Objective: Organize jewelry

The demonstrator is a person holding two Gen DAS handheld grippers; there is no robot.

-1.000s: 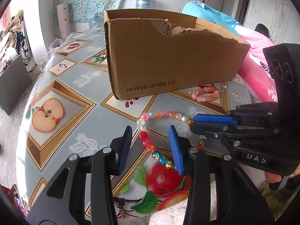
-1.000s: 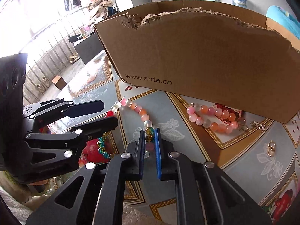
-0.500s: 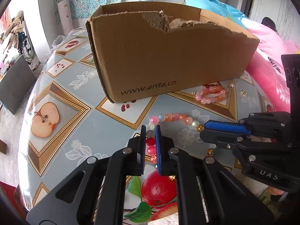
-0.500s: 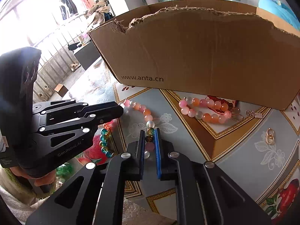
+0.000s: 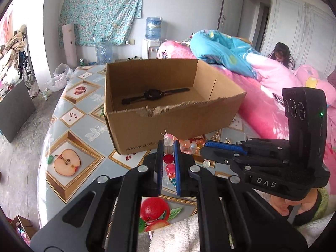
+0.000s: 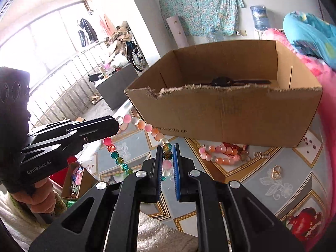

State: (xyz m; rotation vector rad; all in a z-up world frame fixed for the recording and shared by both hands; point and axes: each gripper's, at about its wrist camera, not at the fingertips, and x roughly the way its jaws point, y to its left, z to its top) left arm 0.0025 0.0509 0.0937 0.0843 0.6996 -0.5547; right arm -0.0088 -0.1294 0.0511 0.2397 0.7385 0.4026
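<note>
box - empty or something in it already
Not empty: a black watch lies flat on the floor of the box. Nothing else shows inside.

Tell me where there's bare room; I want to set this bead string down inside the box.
The box floor is mostly bare: only a black watch lies along the far wall, so the near half is free. The tablecloth left of the box is also bare. The strip in front on the right is crowded with a pink bracelet and gold rings.
</note>
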